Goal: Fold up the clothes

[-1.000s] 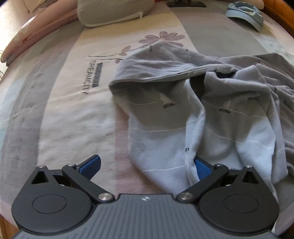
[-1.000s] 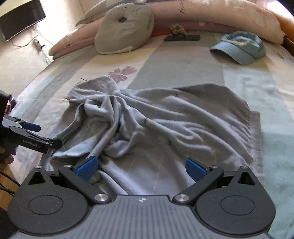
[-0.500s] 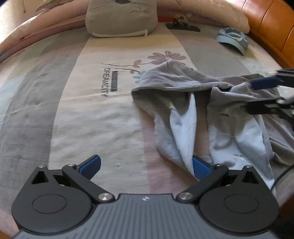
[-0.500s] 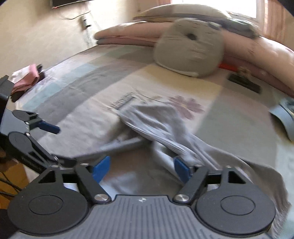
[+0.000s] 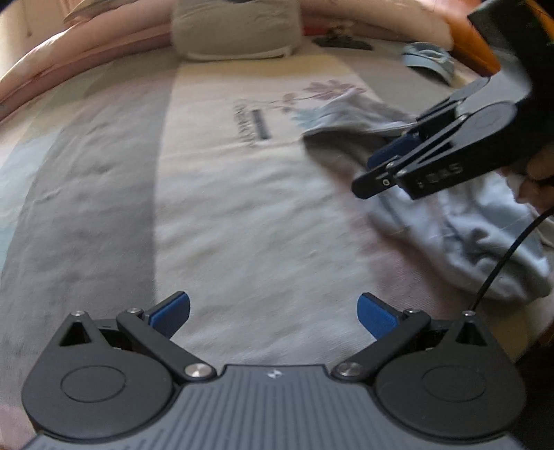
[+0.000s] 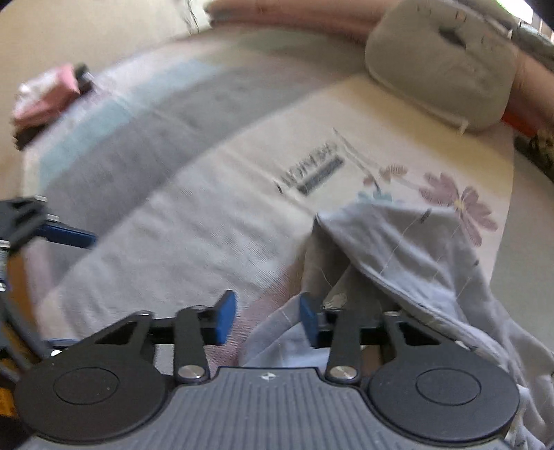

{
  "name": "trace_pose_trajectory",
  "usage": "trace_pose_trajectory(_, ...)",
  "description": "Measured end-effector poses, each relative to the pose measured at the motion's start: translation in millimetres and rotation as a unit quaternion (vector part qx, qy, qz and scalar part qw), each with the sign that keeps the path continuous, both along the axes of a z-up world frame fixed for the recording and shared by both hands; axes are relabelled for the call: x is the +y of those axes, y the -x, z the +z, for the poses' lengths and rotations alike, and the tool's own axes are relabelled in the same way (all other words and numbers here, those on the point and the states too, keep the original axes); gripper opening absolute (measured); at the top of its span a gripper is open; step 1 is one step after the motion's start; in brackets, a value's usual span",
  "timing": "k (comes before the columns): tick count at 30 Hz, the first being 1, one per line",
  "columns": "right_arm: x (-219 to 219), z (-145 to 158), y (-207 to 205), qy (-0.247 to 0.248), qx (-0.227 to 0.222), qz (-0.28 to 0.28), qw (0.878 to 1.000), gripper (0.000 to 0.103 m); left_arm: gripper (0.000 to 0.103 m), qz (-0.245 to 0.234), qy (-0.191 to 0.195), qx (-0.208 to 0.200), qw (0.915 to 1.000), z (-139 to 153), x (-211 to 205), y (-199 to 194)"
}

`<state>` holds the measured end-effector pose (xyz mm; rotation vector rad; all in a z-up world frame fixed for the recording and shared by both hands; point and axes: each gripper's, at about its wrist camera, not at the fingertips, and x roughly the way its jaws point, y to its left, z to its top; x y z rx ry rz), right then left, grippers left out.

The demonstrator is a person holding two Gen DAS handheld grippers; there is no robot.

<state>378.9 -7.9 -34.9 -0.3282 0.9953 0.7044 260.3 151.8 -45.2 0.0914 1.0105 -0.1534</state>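
Note:
A crumpled pale grey garment (image 5: 464,228) lies on the right part of the striped bedspread (image 5: 214,194). My left gripper (image 5: 273,315) hovers open over bare bedspread, left of the garment, with nothing between its fingers. My right gripper (image 6: 266,322) is low at the garment's (image 6: 408,249) left edge. Its fingers stand partly narrowed with a gap, and a fold of cloth reaches in beside the right fingertip (image 6: 308,322). Seen from the left wrist view, the right gripper (image 5: 391,162) sits over the garment, held by a hand. The left gripper (image 6: 52,232) shows at the far left.
A grey cushion (image 5: 235,31) and long pink pillows (image 5: 86,59) line the head of the bed. A blue cap (image 5: 429,60) lies at the back right near an orange headboard (image 5: 474,48). A pink item (image 6: 45,93) sits beyond the bed's far side. A cable (image 5: 502,263) hangs over the garment.
My left gripper has drawn left, off the garment onto bare bedspread. My right gripper has swung across to the garment's left edge, dropped low, and its fingers have narrowed.

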Motion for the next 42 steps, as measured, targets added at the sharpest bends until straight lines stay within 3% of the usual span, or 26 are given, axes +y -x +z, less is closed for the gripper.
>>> trace_pose_trajectory(2, 9, -15, -6, 0.035, -0.004, -0.024, 0.999, 0.039, 0.102, 0.01, 0.005, -0.003, 0.9999, -2, 7, 5)
trace_pose_trajectory(5, 12, -23, -12, 0.04, -0.001, -0.042, 0.998, 0.038, 0.102, 0.019, 0.019, -0.005, 0.9996, -4, 14, 8)
trace_pose_trajectory(8, 14, -22, -11, 0.057, -0.019, -0.045, 0.997, 0.005, 0.102, 0.024, 0.023, -0.005, 0.9994, -4, 17, 7)
trace_pose_trajectory(15, -27, 22, 0, -0.002, -0.033, -0.077, 0.997, 0.005, 0.102, -0.001, 0.024, -0.014, 0.9996, 2, 5, -8)
trace_pose_trajectory(22, -111, 57, 13, -0.037, -0.042, -0.143, 0.988, 0.005, 0.102, -0.039, 0.026, -0.018, 0.9987, 9, -34, -25)
trace_pose_trajectory(35, -266, 28, 28, -0.042, -0.005, -0.256, 0.966, 0.005, 0.102, -0.081, 0.015, -0.001, 0.9966, 11, -118, -35)
trace_pose_trajectory(38, -285, 16, 29, -0.051, 0.024, -0.262, 0.963, 0.009, 0.102, -0.094, 0.012, 0.0, 0.9955, 11, -135, -37)
trace_pose_trajectory(42, -284, 29, 37, -0.082, 0.017, -0.227, 0.97, 0.013, 0.102, -0.103, 0.003, 0.002, 0.9947, 11, -145, -37)
